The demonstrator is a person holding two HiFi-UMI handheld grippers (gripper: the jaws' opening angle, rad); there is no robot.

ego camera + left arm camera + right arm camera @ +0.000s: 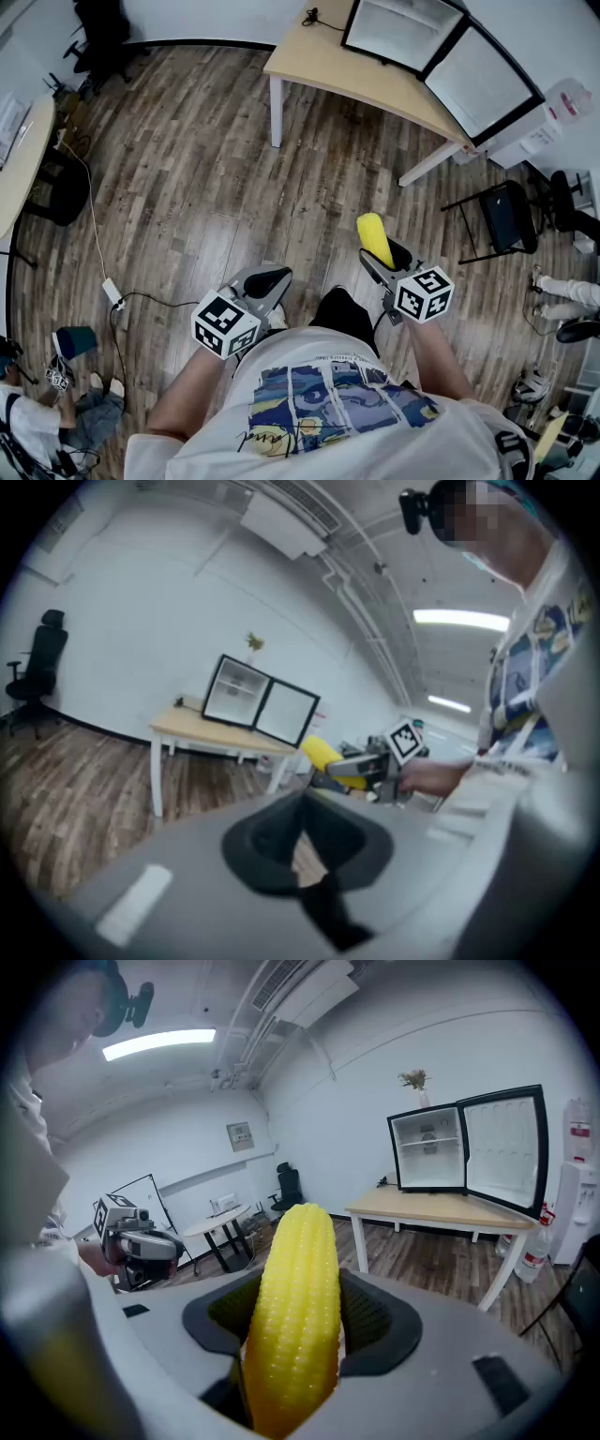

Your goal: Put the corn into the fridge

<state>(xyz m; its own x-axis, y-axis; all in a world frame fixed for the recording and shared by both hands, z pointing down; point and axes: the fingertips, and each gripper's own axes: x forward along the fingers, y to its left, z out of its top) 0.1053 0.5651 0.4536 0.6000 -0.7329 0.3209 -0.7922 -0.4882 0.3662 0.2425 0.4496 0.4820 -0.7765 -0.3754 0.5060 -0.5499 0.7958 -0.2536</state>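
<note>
R tongs [379,255] grip corn [372,234]; bare floor [206,178] to table [319,67] edge, fridge [401,28] atop.

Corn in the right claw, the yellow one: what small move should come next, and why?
Probably walk it forward: the right claw is shut on the yellow corn cob, and the small black-framed fridge stands door open on the light wooden table, some way across the plank floor.

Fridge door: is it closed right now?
No, the door of the fridge stands swung wide open, baring its white inside.
</note>
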